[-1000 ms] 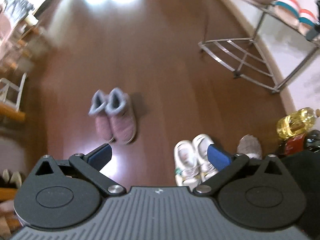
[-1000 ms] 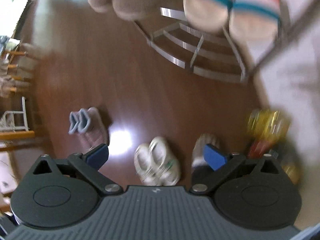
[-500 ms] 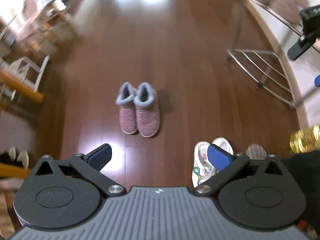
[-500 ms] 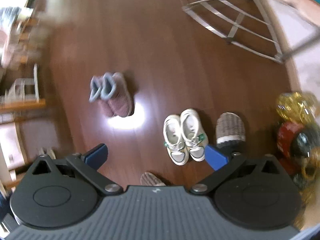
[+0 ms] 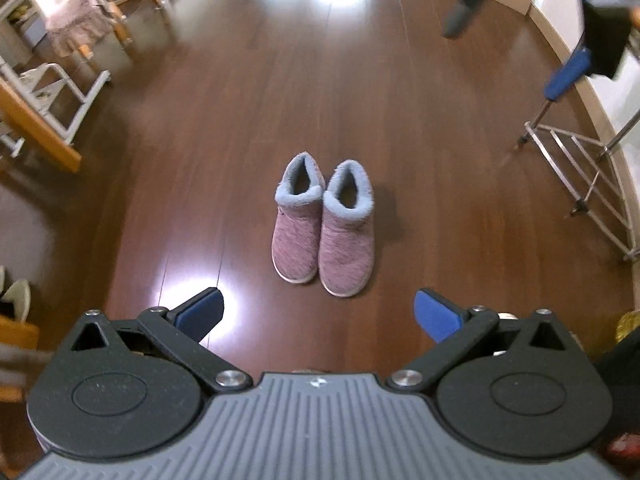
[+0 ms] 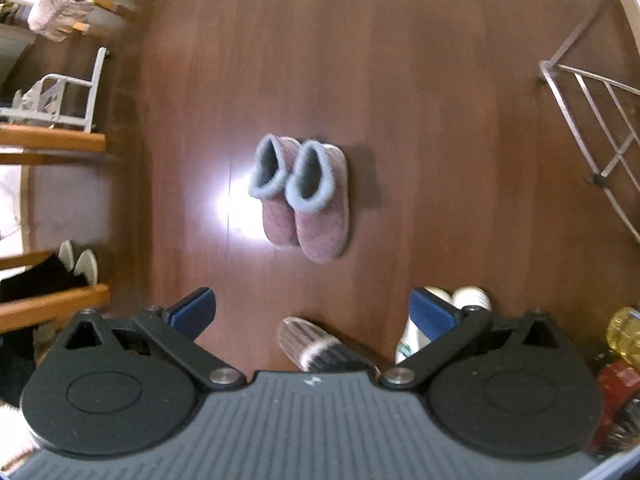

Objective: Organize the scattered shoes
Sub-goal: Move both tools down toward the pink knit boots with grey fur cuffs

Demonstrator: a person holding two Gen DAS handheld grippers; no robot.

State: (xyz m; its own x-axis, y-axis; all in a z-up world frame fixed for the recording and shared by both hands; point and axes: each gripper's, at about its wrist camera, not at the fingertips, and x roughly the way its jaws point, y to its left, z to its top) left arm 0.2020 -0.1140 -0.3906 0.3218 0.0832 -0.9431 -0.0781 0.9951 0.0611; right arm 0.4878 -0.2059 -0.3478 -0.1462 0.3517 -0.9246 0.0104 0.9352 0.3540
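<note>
A pair of pink ankle boots (image 5: 324,232) with blue fleece cuffs stands side by side on the dark wood floor, centred ahead of both grippers. My left gripper (image 5: 320,308) is open and empty, held above the floor short of the boots. My right gripper (image 6: 312,308) is also open and empty, and it shows blurred at the top right of the left wrist view (image 5: 512,50). In the right wrist view the boots (image 6: 304,196) sit in the middle. A grey striped slipper (image 6: 316,344) lies just below the jaws. White sneakers (image 6: 460,300) are partly hidden behind the right finger.
A metal shoe rack (image 5: 580,168) stands at the right by the wall, its lower frame (image 6: 592,120) visible. A yellow oil bottle (image 6: 624,336) and a red container (image 6: 616,384) sit at bottom right. Wooden shelves (image 6: 52,144) with pale shoes (image 6: 80,264) line the left.
Both views have swung from the rack and its shelved slippers toward the pink boots, which now sit centred and larger. The white sneakers slid to the frame edge. Both grippers stayed open.
</note>
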